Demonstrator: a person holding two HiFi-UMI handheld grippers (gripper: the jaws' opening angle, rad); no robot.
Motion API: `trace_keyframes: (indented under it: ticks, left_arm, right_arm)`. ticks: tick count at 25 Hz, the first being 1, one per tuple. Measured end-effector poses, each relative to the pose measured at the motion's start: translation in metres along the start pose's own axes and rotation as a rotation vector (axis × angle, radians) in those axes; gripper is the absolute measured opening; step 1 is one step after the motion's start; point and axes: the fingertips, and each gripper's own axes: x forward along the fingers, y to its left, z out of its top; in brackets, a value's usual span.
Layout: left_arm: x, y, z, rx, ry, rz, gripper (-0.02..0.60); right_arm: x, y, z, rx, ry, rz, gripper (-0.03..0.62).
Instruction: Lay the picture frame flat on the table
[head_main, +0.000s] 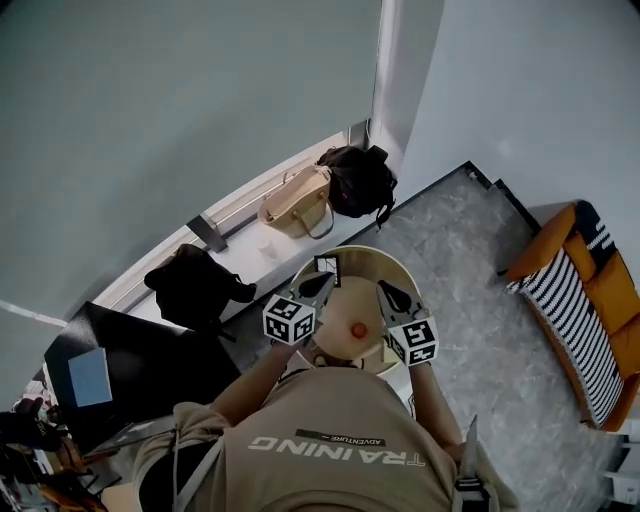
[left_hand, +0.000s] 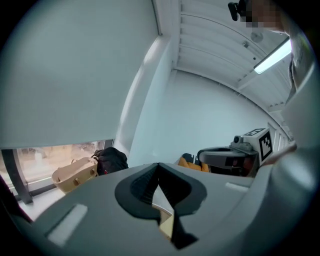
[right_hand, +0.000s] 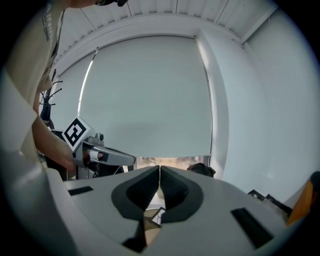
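- Head view: the person holds both grippers over a round table. The picture frame is at the table's far edge and looks to be standing rather than lying flat.
- The left gripper points at the frame, its tips just beside the frame; whether they touch cannot be told. The right gripper hangs over the tabletop, apart from the frame.
- A small red thing lies on the table between the two grippers. A beige bag and a black bag sit on the window ledge beyond, and an orange sofa is off to the right.
- Left gripper view: the jaws are closed tip to tip with nothing between them. The two bags show far behind.
- Right gripper view: these jaws are also pressed together and empty. Below them, through the gap, a corner of the frame shows on the table.
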Motion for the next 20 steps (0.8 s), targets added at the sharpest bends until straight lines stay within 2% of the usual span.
trace_keyframes:
  ticks: [3,6,12,15,20]
  left_arm:
    - [0.006,-0.008,0.023,0.055,-0.038,-0.015,0.008]
    - [0.010,-0.011,0.041,0.106,-0.059,-0.013,0.008]
    - [0.003,-0.003,0.072,0.174,-0.113,0.086,0.008]
    - [-0.002,0.002,0.080,0.178,-0.142,0.127,0.008]
    - [-0.008,0.000,0.075,0.182,-0.137,0.132,0.008]
  right_arm:
    - [-0.001,-0.011,0.021,-0.024,-0.066,-0.027,0.008]
    - [-0.003,-0.024,0.031,0.005,-0.087,-0.053,0.008]
    - [-0.008,-0.040,0.050,0.030,-0.128,-0.090,0.008]
    - [-0.009,-0.038,0.054,0.014,-0.137,-0.097,0.008]
    - [-0.004,-0.020,0.054,-0.067,-0.108,-0.070,0.008]
